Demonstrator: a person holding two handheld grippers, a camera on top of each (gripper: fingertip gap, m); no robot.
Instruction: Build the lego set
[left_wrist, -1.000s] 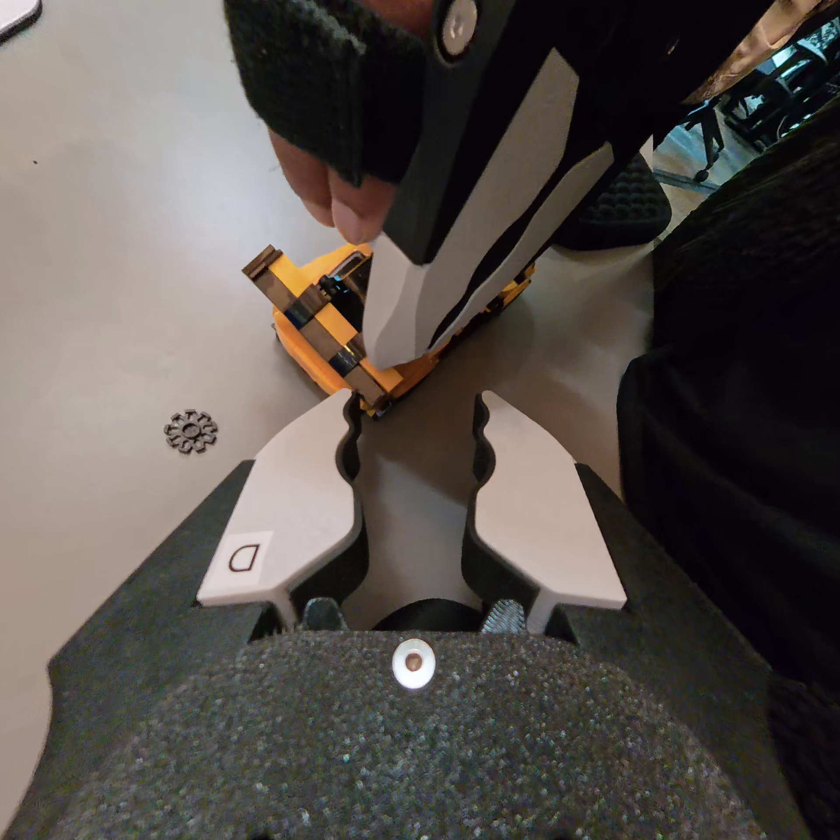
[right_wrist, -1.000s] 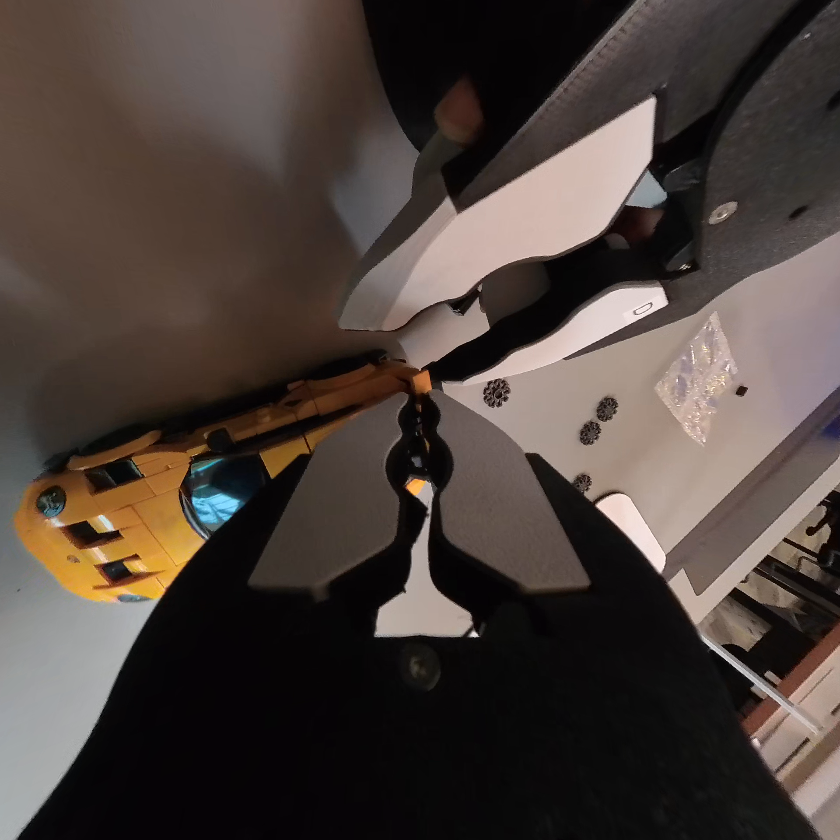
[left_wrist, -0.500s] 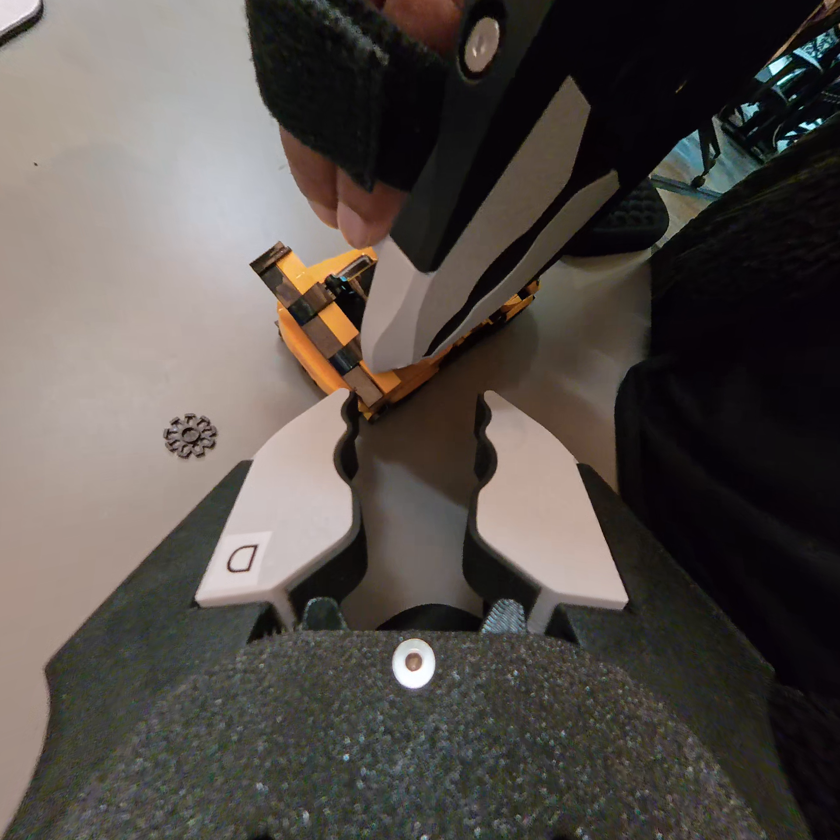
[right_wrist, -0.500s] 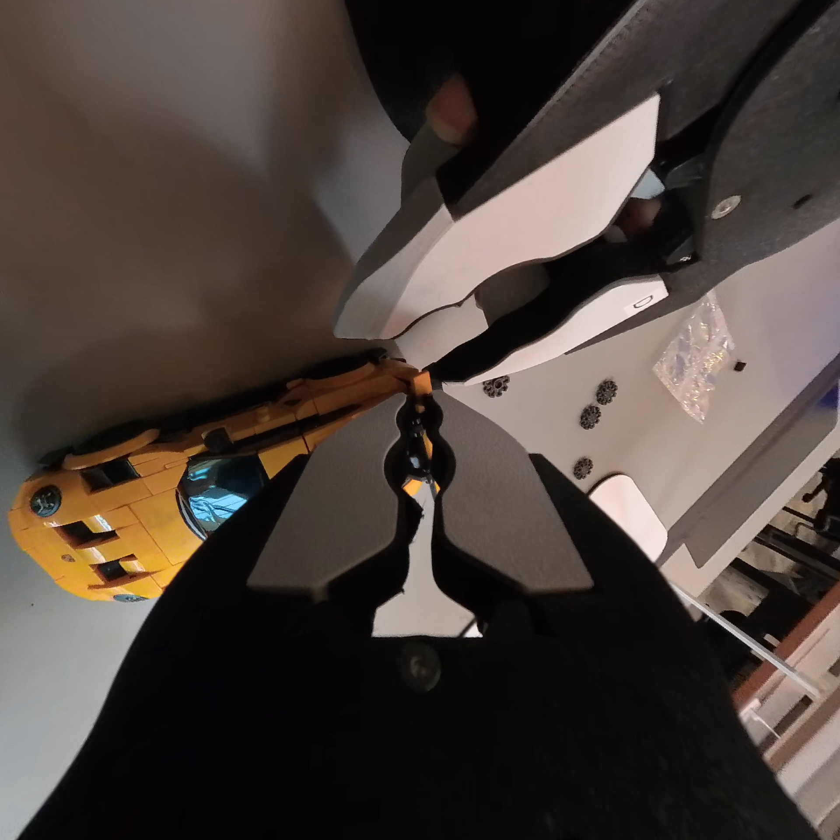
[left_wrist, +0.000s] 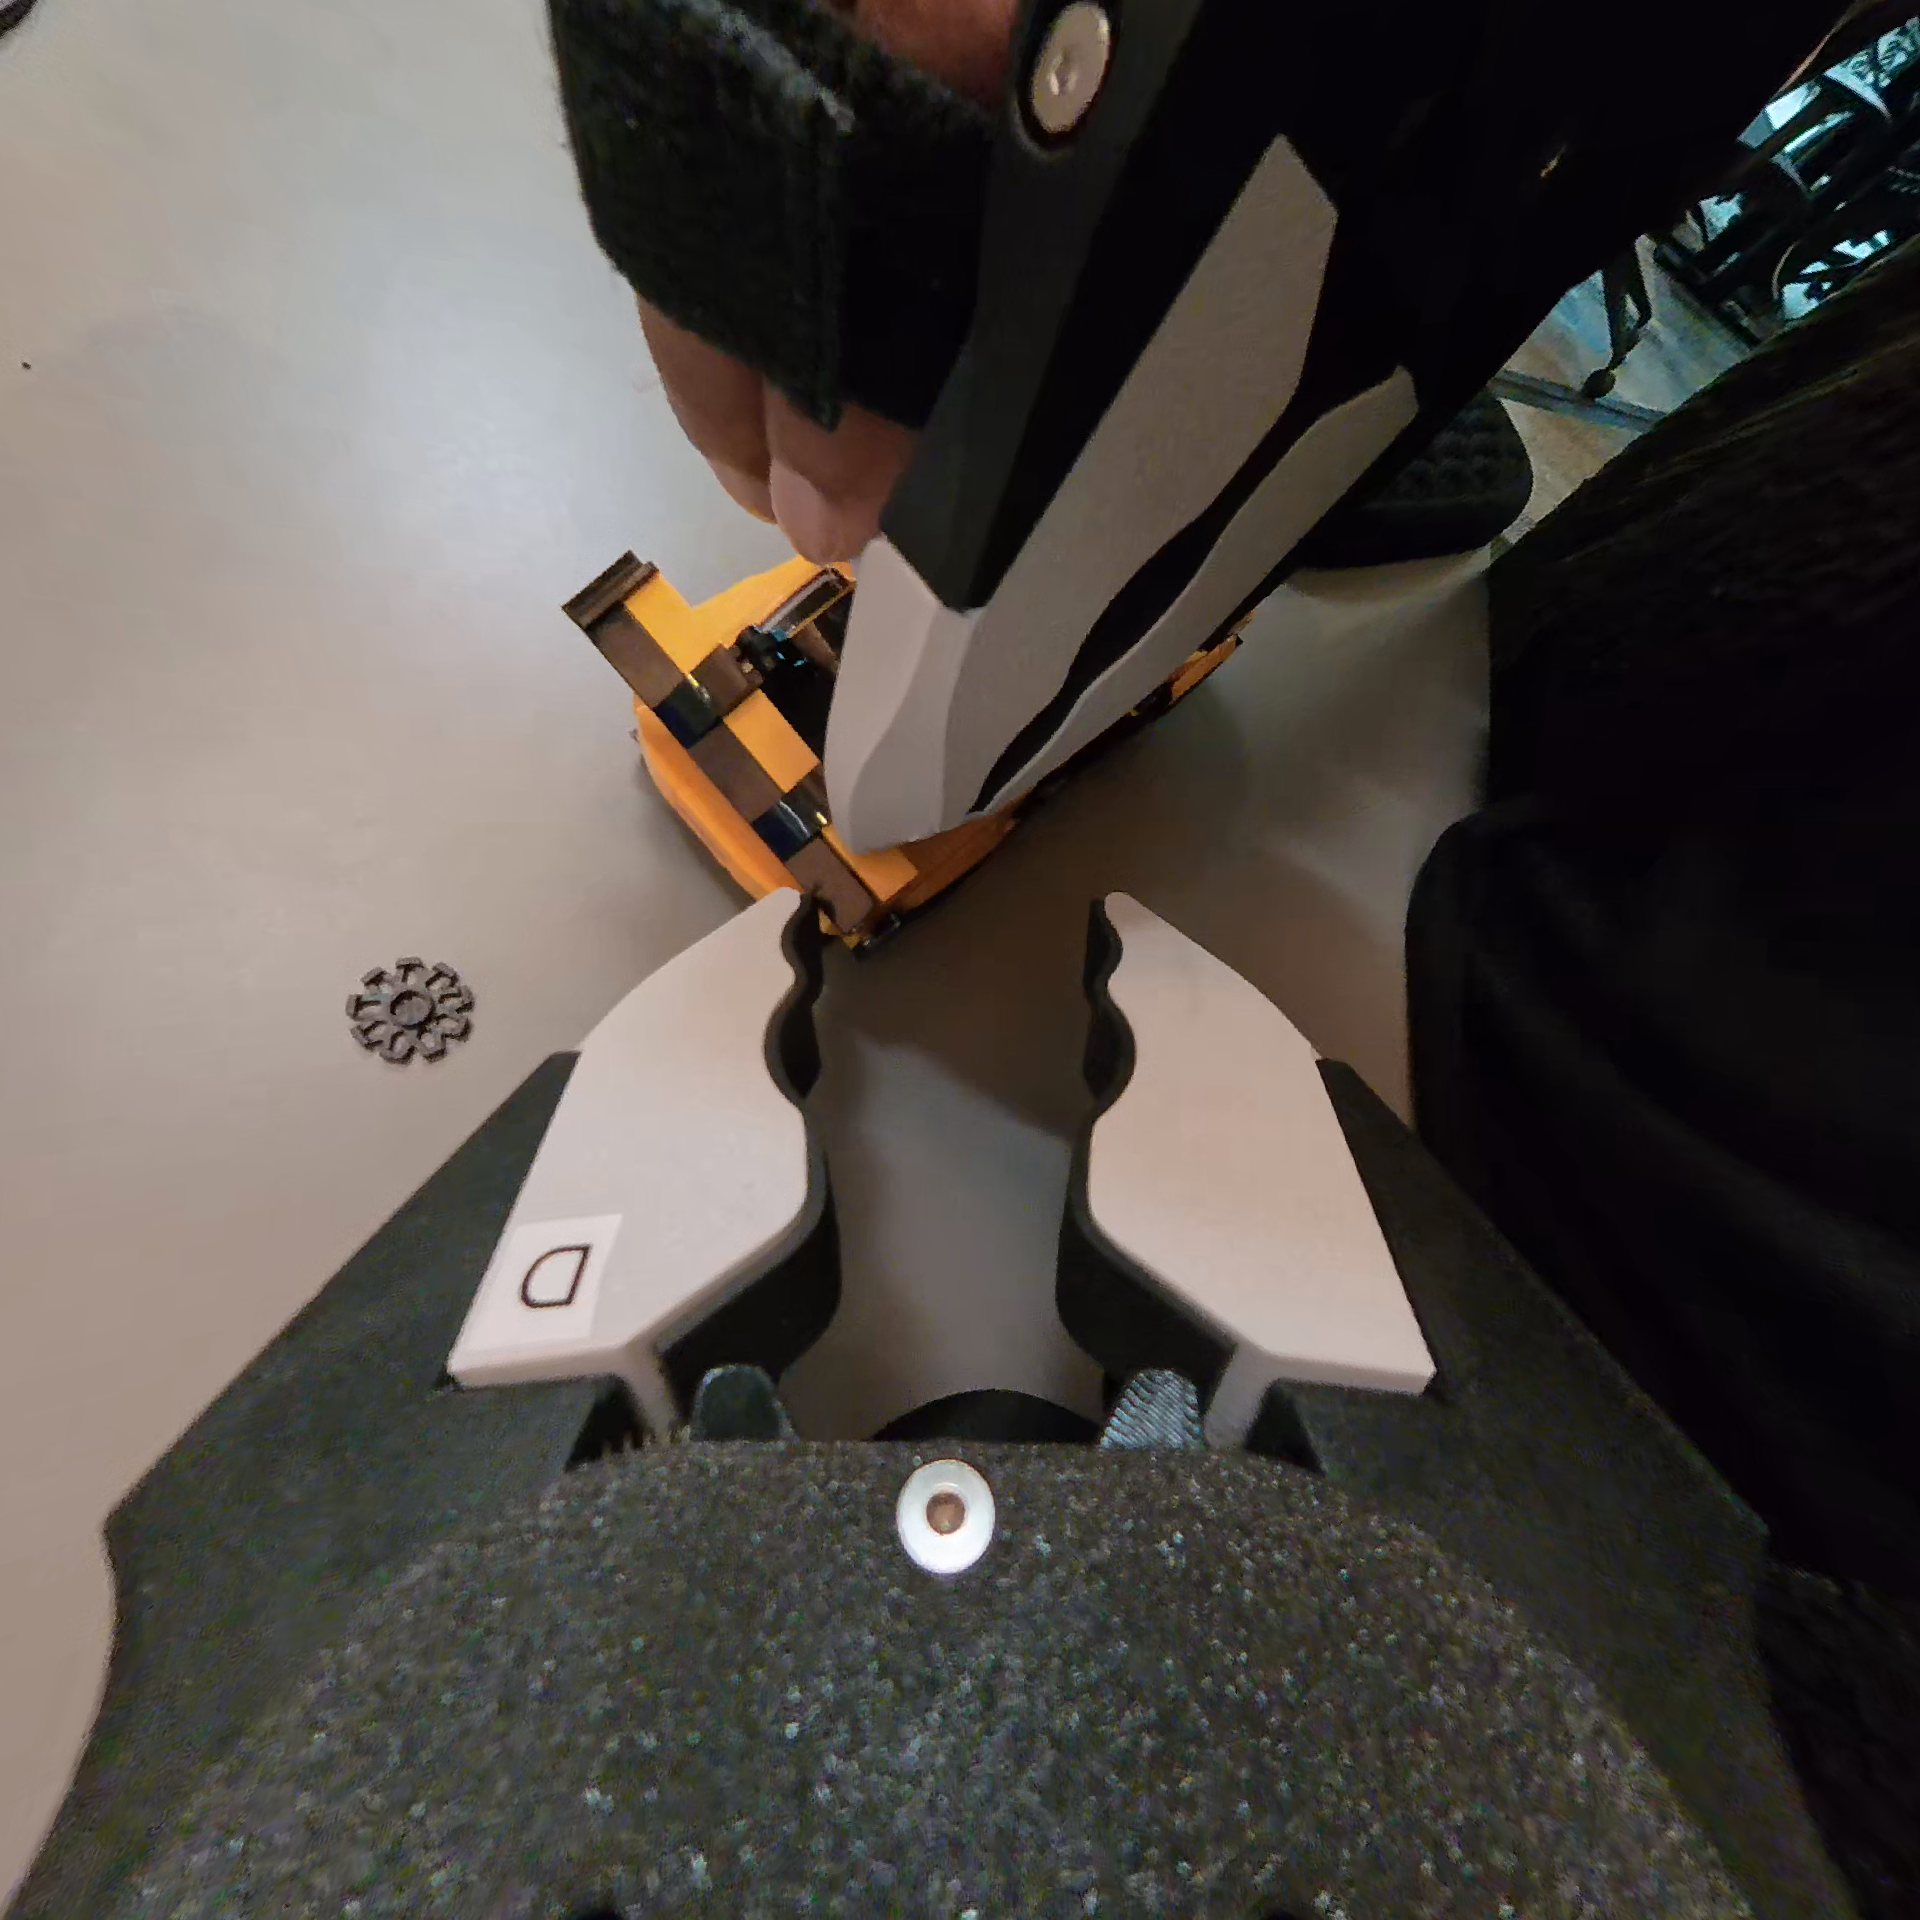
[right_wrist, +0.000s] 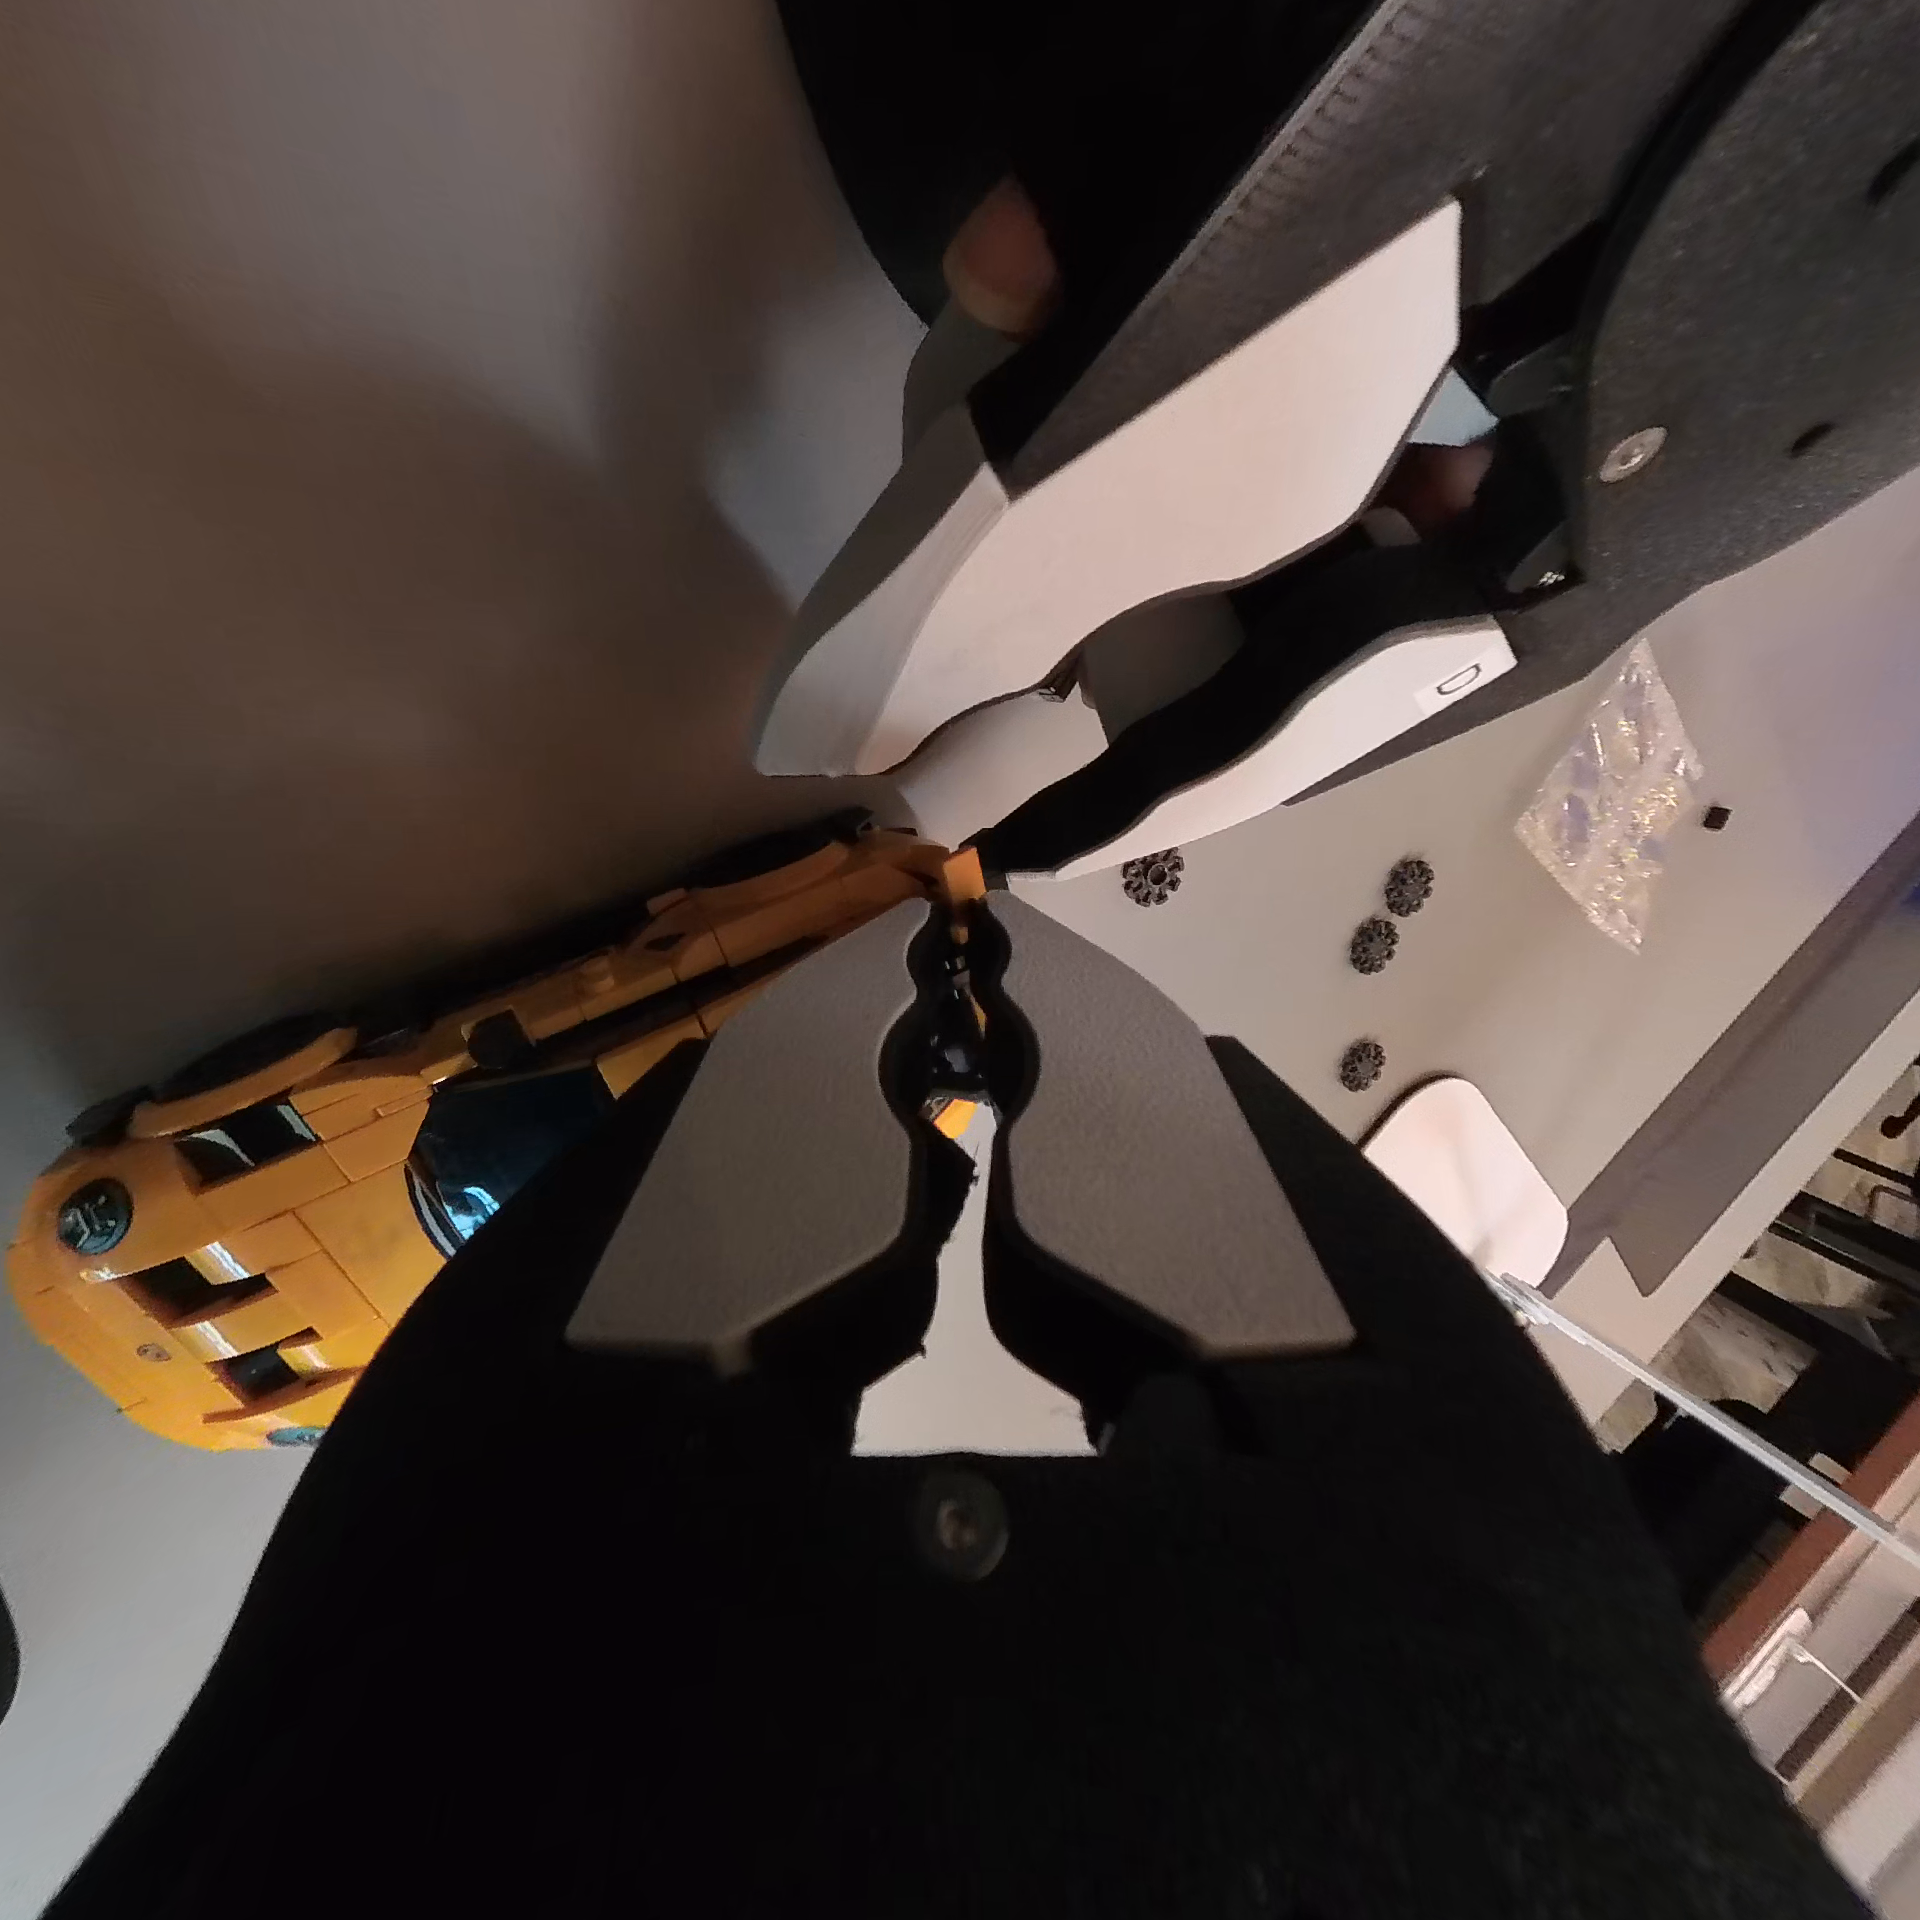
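Observation:
An orange lego car (right_wrist: 260, 1236) with black parts and a blue windscreen lies on the grey table. In the left wrist view I see its rear end with the black-and-orange spoiler (left_wrist: 717, 748). My right gripper (right_wrist: 961, 914) is shut on the car's rear; it also shows in the left wrist view (left_wrist: 914, 821), coming down from above. My left gripper (left_wrist: 951, 914) is open and empty; its left fingertip touches or nearly touches the spoiler's near corner. It also shows in the right wrist view (right_wrist: 914, 810), just beyond the car's rear.
Small black wheel rims lie loose on the table (left_wrist: 408, 1010), several in the right wrist view (right_wrist: 1371, 945). A clear plastic bag (right_wrist: 1610, 810) and a white tray (right_wrist: 1465, 1174) lie farther off. A person's dark clothing (left_wrist: 1714, 831) fills the right side. Only a small space, under 4 cm, lies between the two pairs of fingers.
The car's rear has shifted slightly in the right gripper's grip, and the left gripper has edged a little closer to the spoiler. Both grippers keep their states.

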